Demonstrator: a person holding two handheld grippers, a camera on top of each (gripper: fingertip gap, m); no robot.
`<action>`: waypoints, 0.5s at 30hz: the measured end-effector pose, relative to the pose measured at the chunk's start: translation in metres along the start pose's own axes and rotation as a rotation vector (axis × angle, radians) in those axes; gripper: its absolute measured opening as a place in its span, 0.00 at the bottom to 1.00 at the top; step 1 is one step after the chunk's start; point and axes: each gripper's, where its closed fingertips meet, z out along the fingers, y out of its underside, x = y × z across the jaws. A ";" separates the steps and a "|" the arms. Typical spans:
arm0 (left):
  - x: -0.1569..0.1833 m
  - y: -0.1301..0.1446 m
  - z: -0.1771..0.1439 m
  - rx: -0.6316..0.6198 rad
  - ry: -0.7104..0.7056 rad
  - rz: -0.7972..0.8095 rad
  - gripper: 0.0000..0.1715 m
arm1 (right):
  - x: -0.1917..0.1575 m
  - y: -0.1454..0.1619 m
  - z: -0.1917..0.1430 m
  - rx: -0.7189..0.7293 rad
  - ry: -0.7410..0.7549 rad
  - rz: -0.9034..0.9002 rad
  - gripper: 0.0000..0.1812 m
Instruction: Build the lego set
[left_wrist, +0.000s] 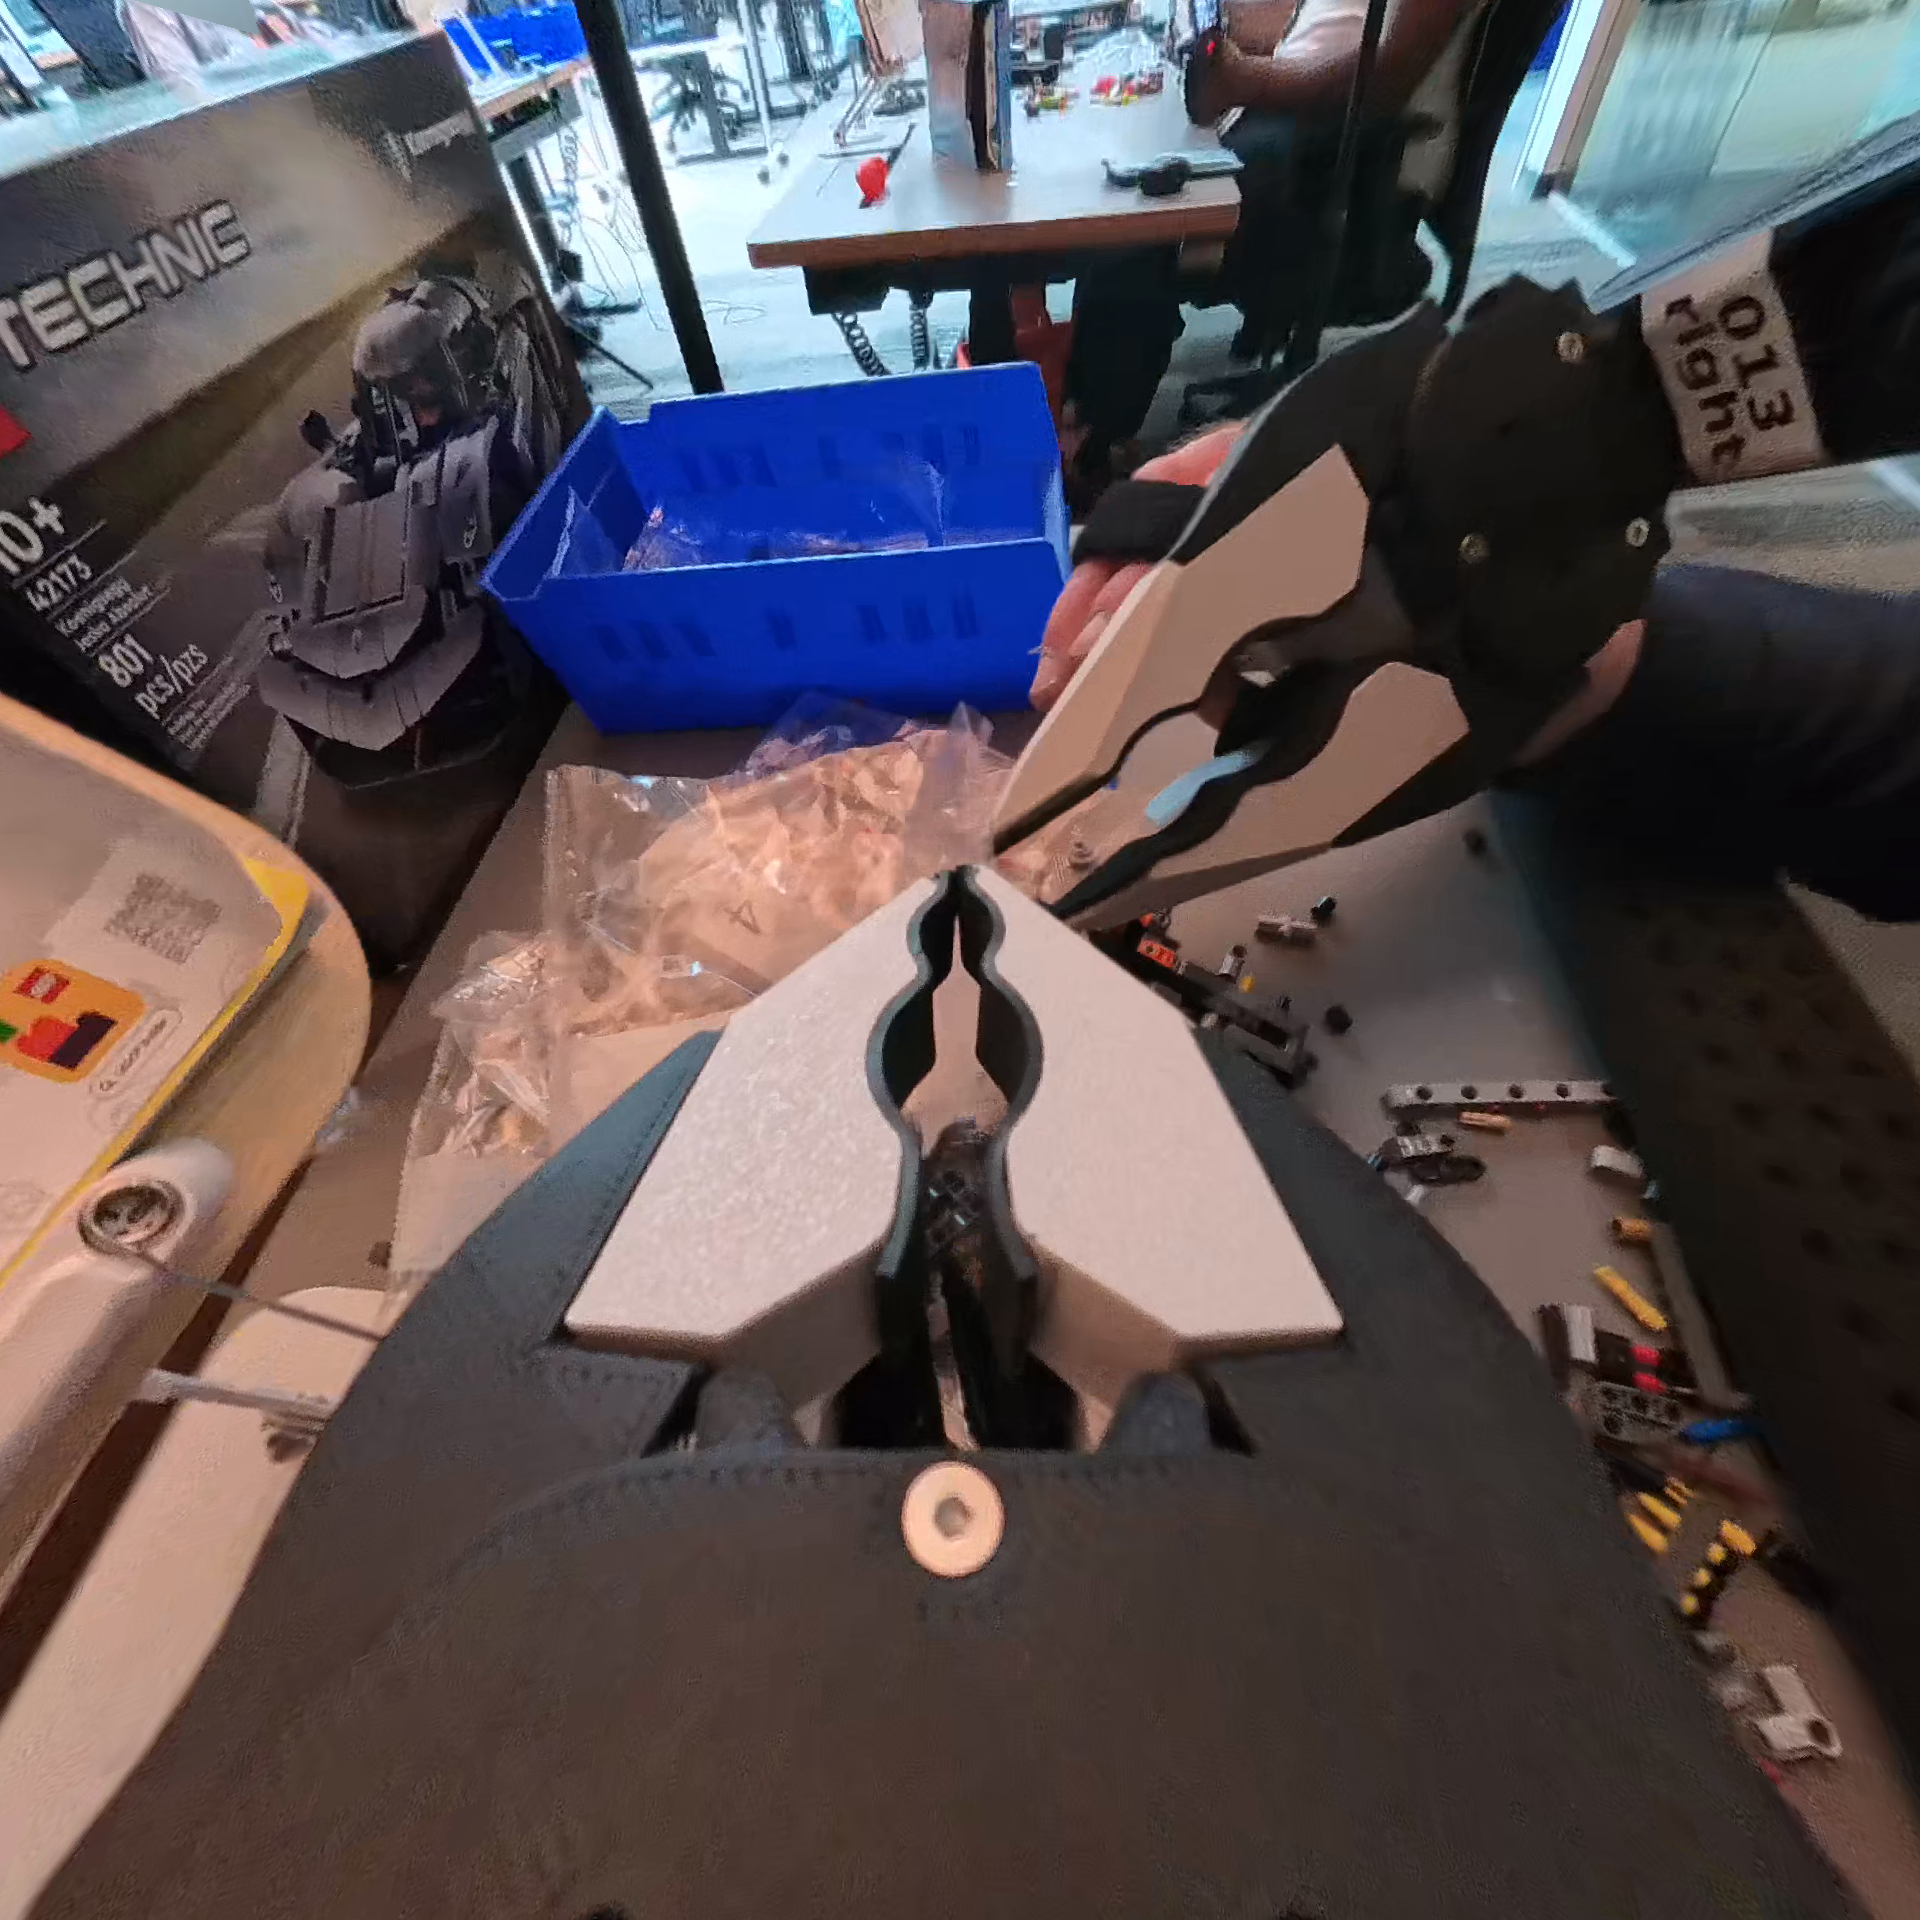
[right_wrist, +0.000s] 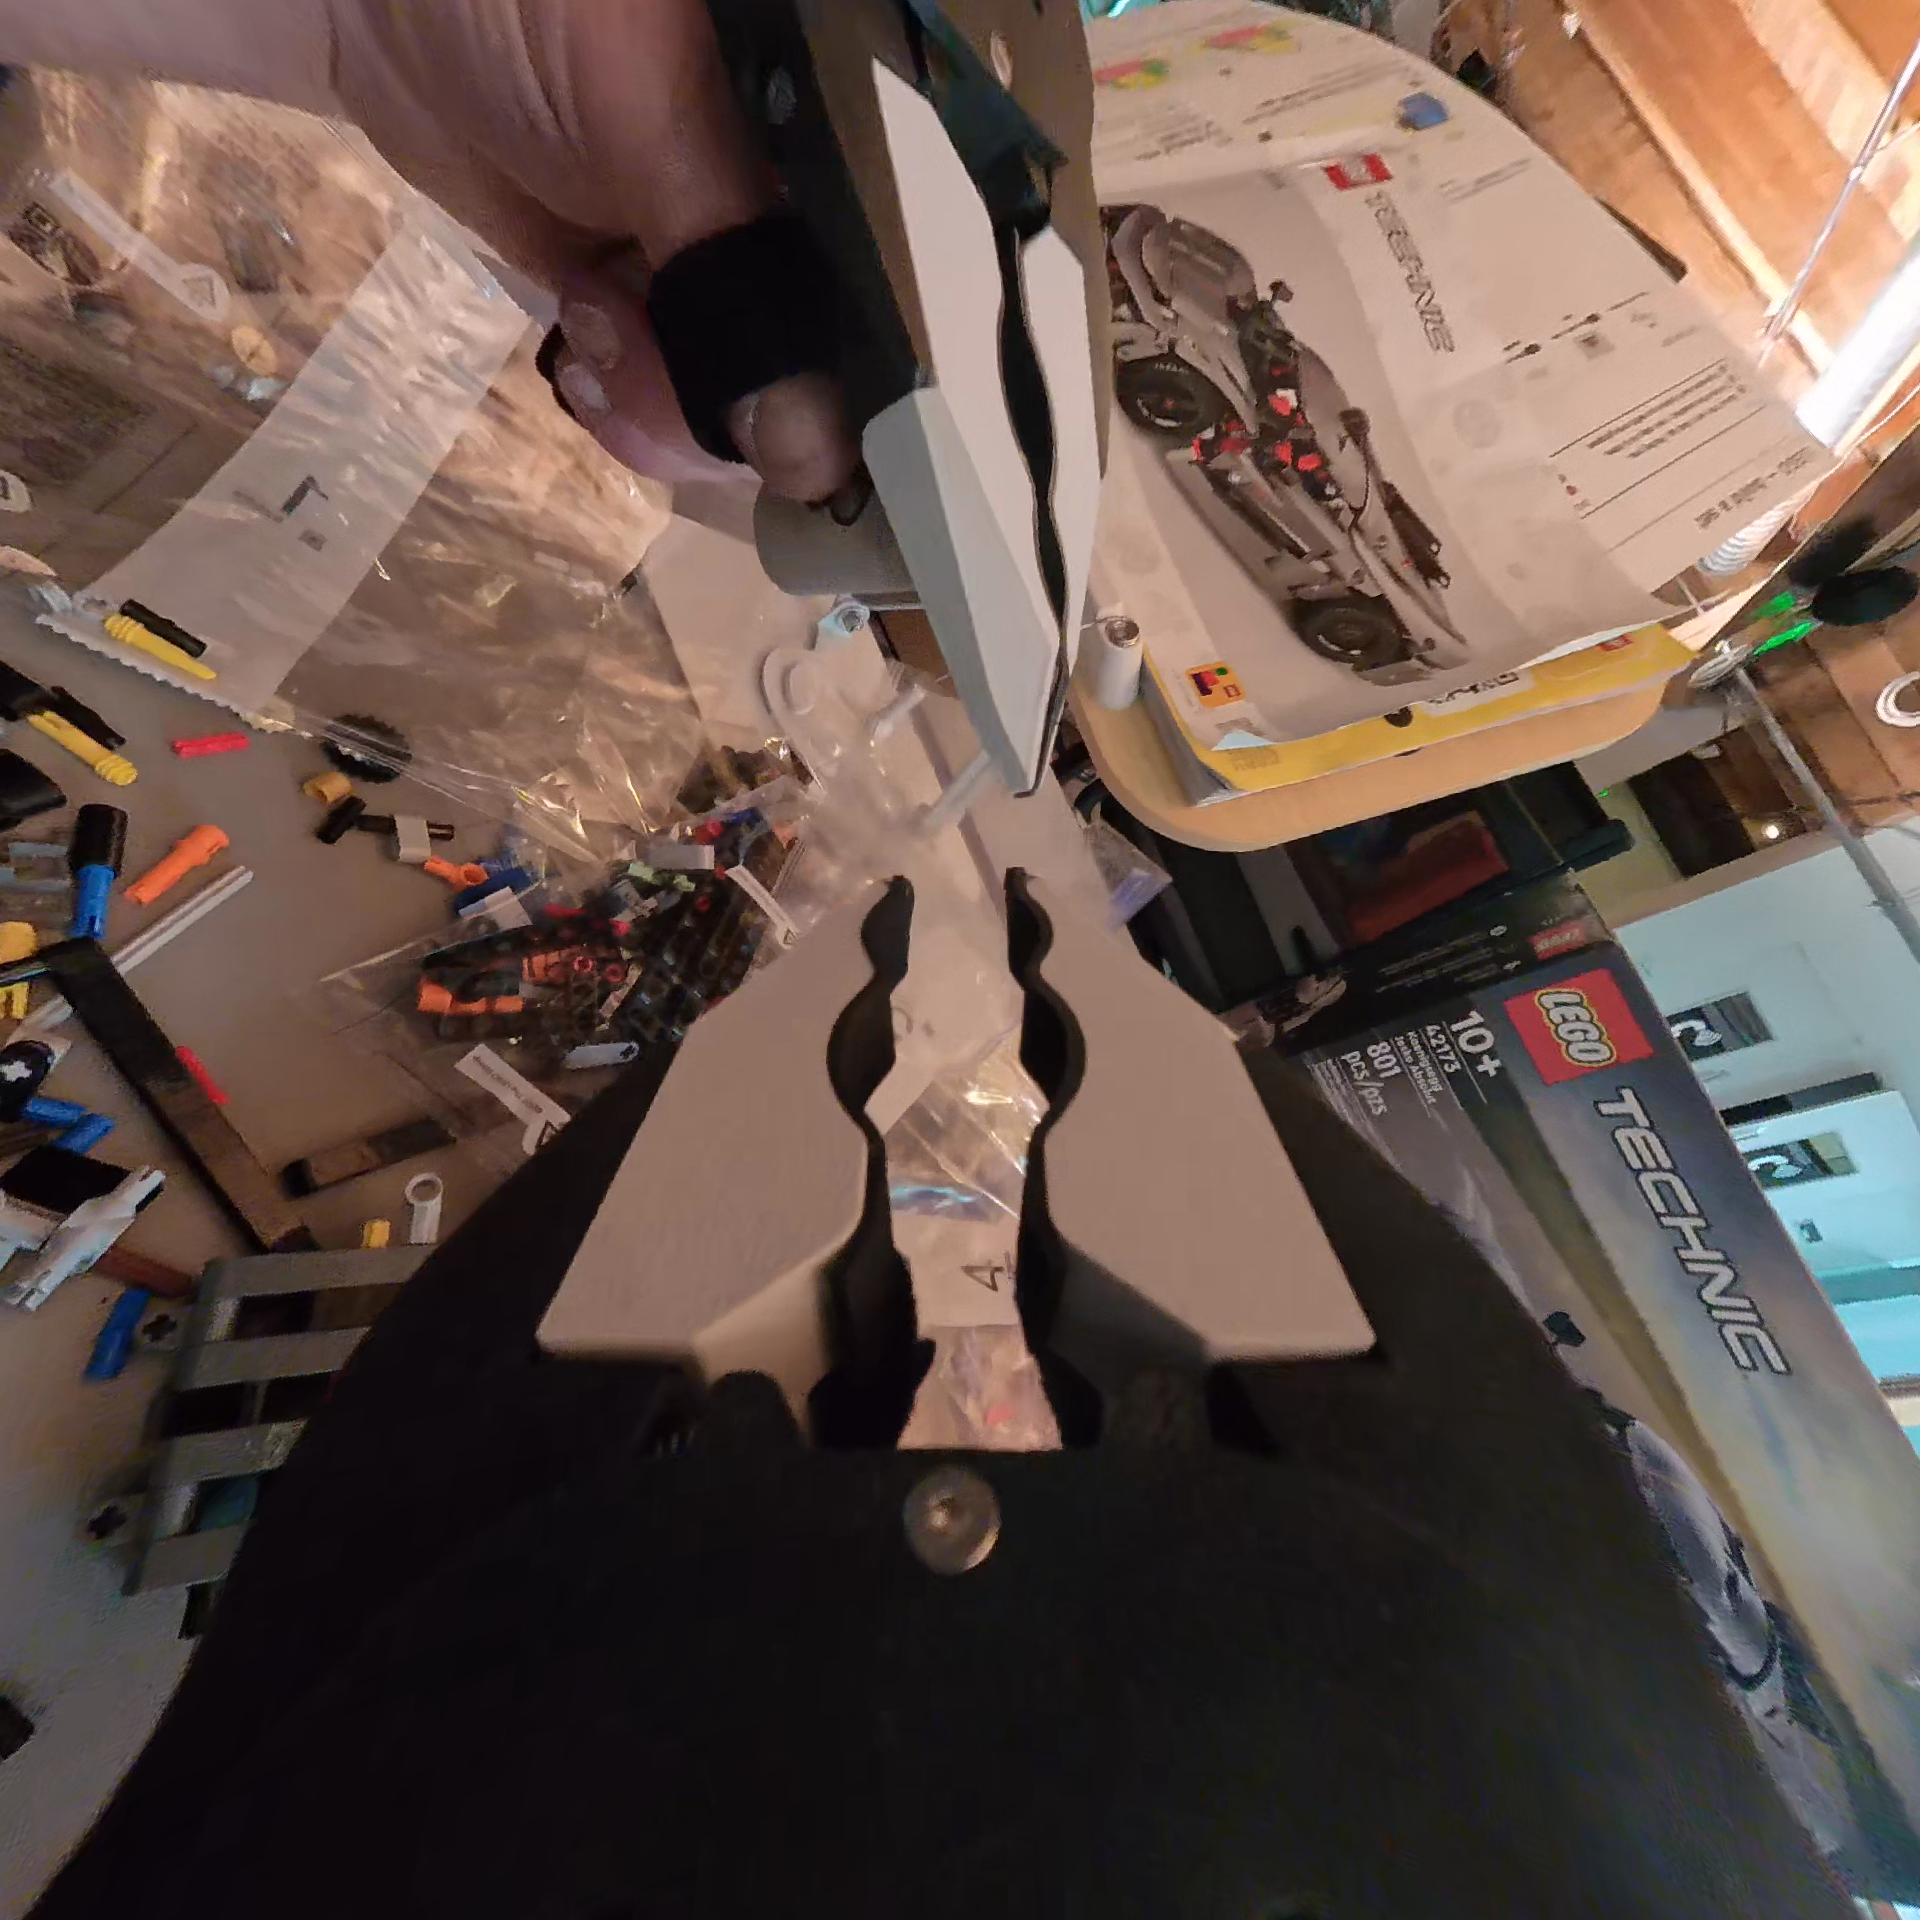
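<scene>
My left gripper (left_wrist: 958, 878) has its tips touching, and a black Technic piece (left_wrist: 961, 1190) sits clamped deep between its jaws. It hangs above clear bags of parts (left_wrist: 727, 894). In the right wrist view it (right_wrist: 1029, 774) points down from a hand. My right gripper (right_wrist: 956, 883) is open and empty, with its tips over the bags of small parts (right_wrist: 582, 966). In the left wrist view it (left_wrist: 1031, 873) comes in from the right, close beside the left tips. Loose Lego pieces (left_wrist: 1496, 1101) lie on the grey table; they also show in the right wrist view (right_wrist: 156, 873).
The set's box (left_wrist: 260, 416) stands at the left, a blue bin (left_wrist: 810, 582) behind the bags. An instruction booklet (right_wrist: 1351, 364) lies on a round wooden stand (right_wrist: 1351, 800). A grey Technic frame (right_wrist: 239, 1382) lies near the right gripper. A person sits at a far table. Left and right tips are no more than a few centimetres apart.
</scene>
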 end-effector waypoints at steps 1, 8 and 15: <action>-0.002 0.002 -0.001 0.002 0.000 -0.011 0.00 | -0.001 -0.001 0.000 0.004 0.001 -0.004 0.10; 0.000 0.004 0.002 0.002 0.028 -0.045 0.00 | -0.004 -0.007 0.002 0.019 0.026 -0.059 0.16; 0.007 0.001 0.006 0.017 0.070 -0.060 0.00 | -0.003 -0.004 0.004 0.002 0.041 -0.080 0.18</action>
